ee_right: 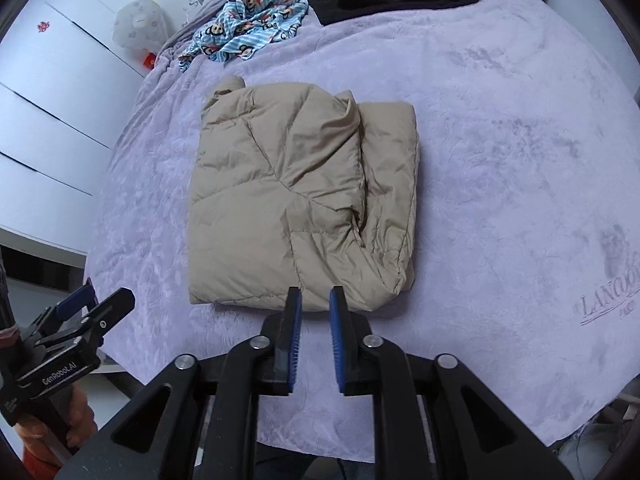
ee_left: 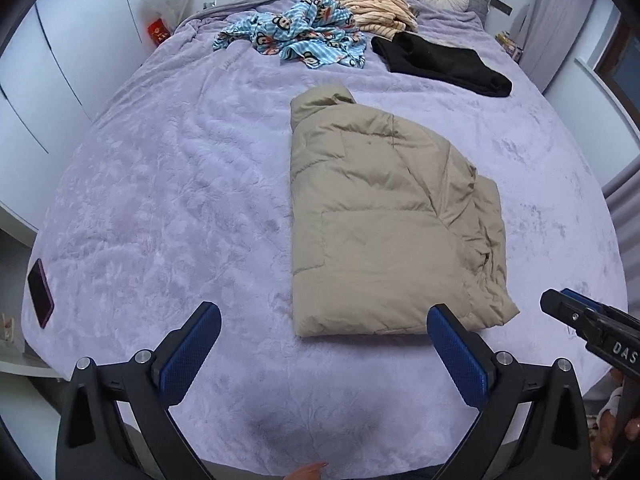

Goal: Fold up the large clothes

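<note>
Beige and puffy, the padded jacket lies folded into a thick rectangle on the lilac plush blanket that covers the bed, its collar end pointing to the far side and a doubled-over layer bunched along its right edge. My left gripper hangs over the near edge of the bed with its blue-padded fingers spread wide and nothing between them; the right-hand finger sits just at the jacket's near right corner, though I cannot tell whether it touches the cloth. My right gripper is drawn nearly together, only a narrow gap left between its pads, and it grasps nothing; its tips sit just short of the jacket's near hem. Farther up the bed lie a blue monkey-print garment, a striped cream garment and a black garment, all well apart from the jacket. A dark phone rests at the near left edge of the blanket.
</note>
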The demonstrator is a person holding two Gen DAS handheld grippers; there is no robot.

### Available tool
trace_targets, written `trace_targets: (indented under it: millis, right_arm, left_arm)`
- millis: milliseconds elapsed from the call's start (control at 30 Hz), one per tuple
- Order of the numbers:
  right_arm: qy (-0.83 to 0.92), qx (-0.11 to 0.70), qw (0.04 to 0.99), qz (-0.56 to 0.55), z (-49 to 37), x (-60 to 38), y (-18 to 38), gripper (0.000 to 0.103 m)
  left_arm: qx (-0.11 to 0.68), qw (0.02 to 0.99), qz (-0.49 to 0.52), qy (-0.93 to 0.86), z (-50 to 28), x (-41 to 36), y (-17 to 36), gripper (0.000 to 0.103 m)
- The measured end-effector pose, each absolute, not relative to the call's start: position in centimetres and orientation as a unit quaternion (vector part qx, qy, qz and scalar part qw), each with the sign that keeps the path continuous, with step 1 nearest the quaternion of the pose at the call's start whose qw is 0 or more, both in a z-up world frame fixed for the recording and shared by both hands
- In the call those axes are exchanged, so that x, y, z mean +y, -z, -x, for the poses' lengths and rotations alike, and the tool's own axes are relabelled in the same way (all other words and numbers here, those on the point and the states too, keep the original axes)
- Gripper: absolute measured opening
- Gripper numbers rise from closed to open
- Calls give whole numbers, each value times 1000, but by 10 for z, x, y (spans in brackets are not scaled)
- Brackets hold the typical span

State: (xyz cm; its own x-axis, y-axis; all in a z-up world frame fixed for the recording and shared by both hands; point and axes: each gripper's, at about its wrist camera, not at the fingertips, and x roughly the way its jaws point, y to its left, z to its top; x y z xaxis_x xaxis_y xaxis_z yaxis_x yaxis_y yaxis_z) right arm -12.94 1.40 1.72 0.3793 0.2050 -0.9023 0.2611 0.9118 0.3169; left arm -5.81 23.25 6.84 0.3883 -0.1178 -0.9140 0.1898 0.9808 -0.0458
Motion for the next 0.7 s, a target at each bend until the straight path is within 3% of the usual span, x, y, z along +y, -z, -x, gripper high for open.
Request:
trace_targets:
  millis: [67,333,500,700]
  right_arm:
    - [36,542,821,-176,128,22,-35,74]
    - [54,499,851,-156,119,29,-93,84]
    - [69,480,861,-151,117,29,-112,103]
    - [77,457,876,-134,118,33,-128,103]
  left_arm:
    - [532,842,-39,84,57,235,-80,103]
    - [504,862,-25,57,56,240,-120,103]
    - [491,869,-28,55,60,237,-134,103]
    - [486,872,-21,49,62,239,-145,103]
